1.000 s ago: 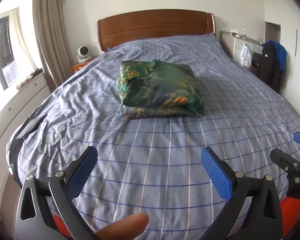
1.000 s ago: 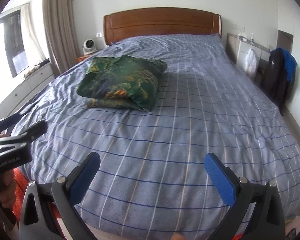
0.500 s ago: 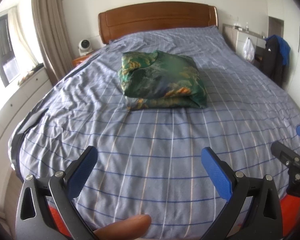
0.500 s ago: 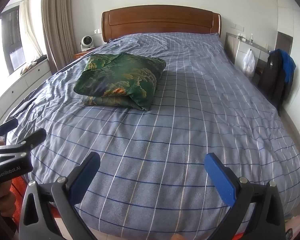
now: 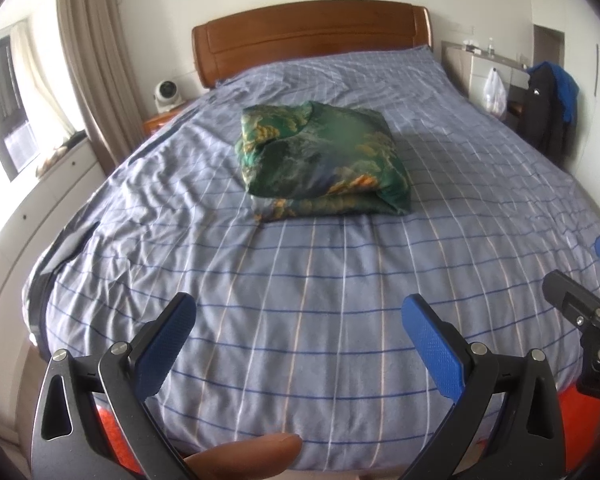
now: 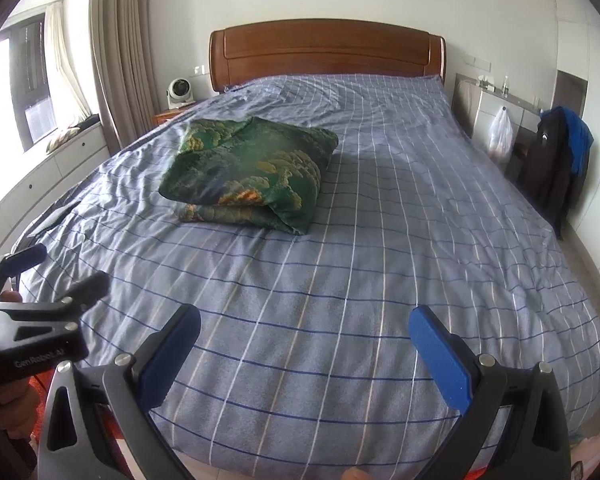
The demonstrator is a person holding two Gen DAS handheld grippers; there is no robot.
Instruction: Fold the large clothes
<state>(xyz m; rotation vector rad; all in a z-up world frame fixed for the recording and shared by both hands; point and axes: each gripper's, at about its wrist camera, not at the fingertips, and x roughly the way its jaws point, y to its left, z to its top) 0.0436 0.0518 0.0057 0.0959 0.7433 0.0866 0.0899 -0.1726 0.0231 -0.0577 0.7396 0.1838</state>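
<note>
Green patterned garment (image 5: pixel 323 160) sits folded into a thick bundle mid-bed, on the blue checked bedspread (image 5: pixel 319 320), well apart from both claws. Left gripper (image 5: pixel 296 320) and right gripper (image 6: pixel 303 332) hang wide, empty, at the foot. Fold looks done; next is probably stow it or fetch another. Versus a second ago: both pulled back and higher, bundle unmoved.

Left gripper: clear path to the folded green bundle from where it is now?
Probably yes. The left gripper is open and empty at the foot of the bed; only bare striped cover lies before the green bundle, though the bundle is well up the bed.
</note>
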